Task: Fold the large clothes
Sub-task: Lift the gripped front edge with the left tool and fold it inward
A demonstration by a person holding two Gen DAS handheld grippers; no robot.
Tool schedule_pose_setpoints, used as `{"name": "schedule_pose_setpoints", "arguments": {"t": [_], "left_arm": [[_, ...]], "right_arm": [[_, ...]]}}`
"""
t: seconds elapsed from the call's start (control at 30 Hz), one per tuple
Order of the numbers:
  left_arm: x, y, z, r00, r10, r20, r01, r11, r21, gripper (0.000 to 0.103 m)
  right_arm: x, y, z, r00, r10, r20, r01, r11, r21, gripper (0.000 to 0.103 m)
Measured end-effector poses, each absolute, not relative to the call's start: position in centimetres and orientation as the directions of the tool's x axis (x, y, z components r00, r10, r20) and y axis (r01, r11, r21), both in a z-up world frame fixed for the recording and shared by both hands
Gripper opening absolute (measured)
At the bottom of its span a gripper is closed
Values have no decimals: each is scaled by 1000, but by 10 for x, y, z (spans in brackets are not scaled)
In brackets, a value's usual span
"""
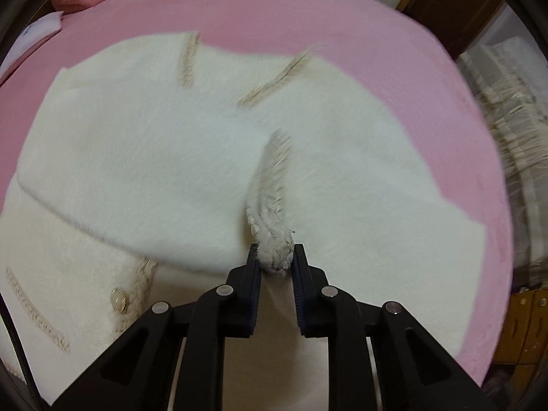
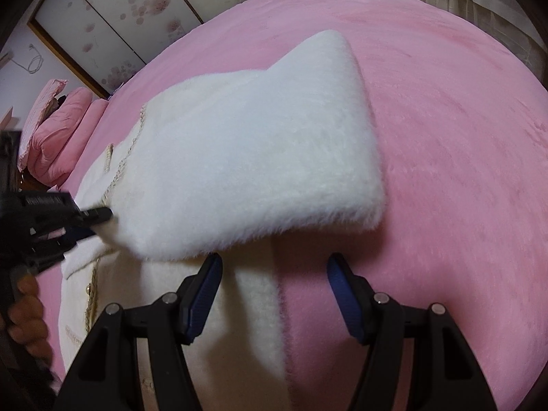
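Observation:
A white fluffy jacket (image 1: 144,171) with beige braided trim and a gold button (image 1: 118,299) lies on a pink bed (image 1: 308,10). My left gripper (image 1: 275,257) is shut on the jacket's braided front edge (image 1: 274,212), lifting one panel over the rest. In the right wrist view the lifted panel (image 2: 257,157) hangs folded over, with the left gripper (image 2: 99,214) pinching its left edge. My right gripper (image 2: 274,274) is open and empty, just below the lifted panel's near edge, above the lower jacket layer (image 2: 239,325) and the bedspread.
Pink pillows (image 2: 58,137) lie at the bed's head. A floral wardrobe (image 2: 130,10) stands behind the bed. Cream lace curtains (image 1: 507,120) hang at the bed's side. Wooden furniture (image 1: 527,328) stands beyond the bed edge.

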State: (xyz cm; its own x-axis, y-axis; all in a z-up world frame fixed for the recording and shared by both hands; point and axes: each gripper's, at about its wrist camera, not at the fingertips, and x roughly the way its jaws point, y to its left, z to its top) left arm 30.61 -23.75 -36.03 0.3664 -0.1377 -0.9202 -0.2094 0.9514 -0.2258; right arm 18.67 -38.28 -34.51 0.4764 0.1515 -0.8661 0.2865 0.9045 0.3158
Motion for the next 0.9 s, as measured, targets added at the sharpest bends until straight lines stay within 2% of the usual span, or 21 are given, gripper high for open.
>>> {"name": "schedule_pose_setpoints", "arguments": {"t": [0.1, 0.27, 0.4, 0.57, 0.63, 0.73, 0.9], "left_arm": [[322, -240, -326, 460, -227, -858, -167, 927, -335, 14], [351, -236, -270, 575, -269, -772, -102, 913, -394, 13], [362, -214, -229, 656, -245, -714, -100, 910, -403, 13], [366, -160, -189, 721, -87, -687, -199, 924, -325, 13], [364, -133, -189, 725, -46, -687, -238, 919, -313, 13], [360, -90, -219, 666, 14, -746, -322, 907, -270, 13], [325, -40, -318, 469, -3, -883, -451, 859, -242, 14]], "right_arm": [[184, -385, -344, 473, 147, -869, 286, 907, 309, 64], [194, -380, -340, 473, 151, -868, 276, 910, 309, 64], [205, -375, -333, 488, 135, -862, 251, 925, 286, 64], [226, -370, -328, 502, 100, -859, 230, 942, 244, 64], [235, -367, -329, 501, 98, -860, 220, 946, 237, 64], [244, -358, -332, 489, 97, -867, 189, 958, 215, 64], [248, -353, -341, 478, 31, -878, 197, 970, 141, 64]]}}
